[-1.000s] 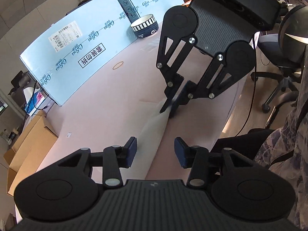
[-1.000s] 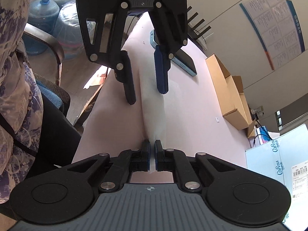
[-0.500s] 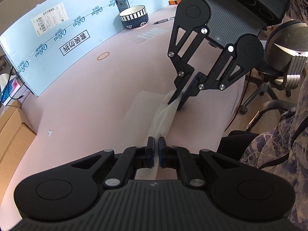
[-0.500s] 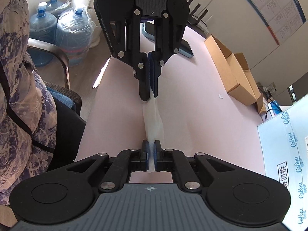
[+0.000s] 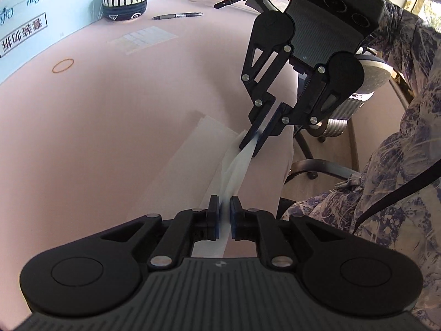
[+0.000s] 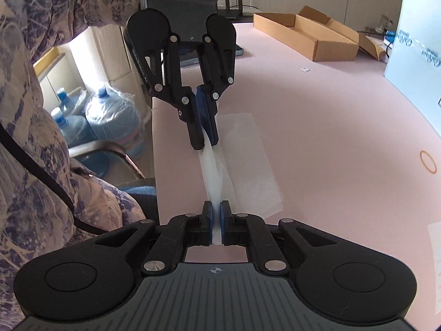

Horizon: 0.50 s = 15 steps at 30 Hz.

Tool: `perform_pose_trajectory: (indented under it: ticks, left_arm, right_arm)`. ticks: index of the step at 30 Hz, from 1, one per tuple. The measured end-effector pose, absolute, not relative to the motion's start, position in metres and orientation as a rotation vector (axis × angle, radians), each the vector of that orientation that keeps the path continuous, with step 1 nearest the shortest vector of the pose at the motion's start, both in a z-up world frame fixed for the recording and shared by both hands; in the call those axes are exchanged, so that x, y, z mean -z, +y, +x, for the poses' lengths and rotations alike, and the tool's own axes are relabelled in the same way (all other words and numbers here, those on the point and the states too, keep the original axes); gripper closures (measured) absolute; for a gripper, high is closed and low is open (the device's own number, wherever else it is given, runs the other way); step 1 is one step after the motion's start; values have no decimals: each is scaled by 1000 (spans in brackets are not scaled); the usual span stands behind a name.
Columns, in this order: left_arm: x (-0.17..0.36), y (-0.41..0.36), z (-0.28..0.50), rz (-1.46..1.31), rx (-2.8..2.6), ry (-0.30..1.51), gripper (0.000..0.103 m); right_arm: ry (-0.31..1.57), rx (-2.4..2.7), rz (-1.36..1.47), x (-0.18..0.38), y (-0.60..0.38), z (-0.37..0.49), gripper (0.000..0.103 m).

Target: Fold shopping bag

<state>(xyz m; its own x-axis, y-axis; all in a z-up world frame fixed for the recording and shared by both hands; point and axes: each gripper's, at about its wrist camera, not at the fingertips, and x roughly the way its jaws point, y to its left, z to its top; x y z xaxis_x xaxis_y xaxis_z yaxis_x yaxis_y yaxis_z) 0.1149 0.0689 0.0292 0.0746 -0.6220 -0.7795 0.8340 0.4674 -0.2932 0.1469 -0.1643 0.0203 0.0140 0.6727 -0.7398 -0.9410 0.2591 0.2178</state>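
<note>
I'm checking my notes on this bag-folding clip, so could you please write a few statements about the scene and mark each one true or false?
1. Both grippers pinch the white shopping bag. True: the left gripper, its jaws opening slightly, and the right gripper each have it between their pads.
2. The bag lies wholly flat. False: one edge is lifted and stretched between the grippers, while the rest lies on the pink table.
3. A striped bowl stands on the table. True.
4. The pen lies inside the bowl. False: it lies on the table beside it.
5. A rubber band lies on the bag. False: it lies apart, on bare table.
</note>
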Motion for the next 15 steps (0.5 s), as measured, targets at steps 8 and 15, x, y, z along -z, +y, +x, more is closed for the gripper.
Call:
perform_pose_trajectory:
  ticks: [8,15]
  left_arm:
    - [0,108,162,-75,1160,1248,91]
    - [19,121,181,-295,1118,1425,95]
  right_arm:
    - [1093,-1319,136,16,-193,205,98]
    - [1076,-1252,315,21,-207,201,93]
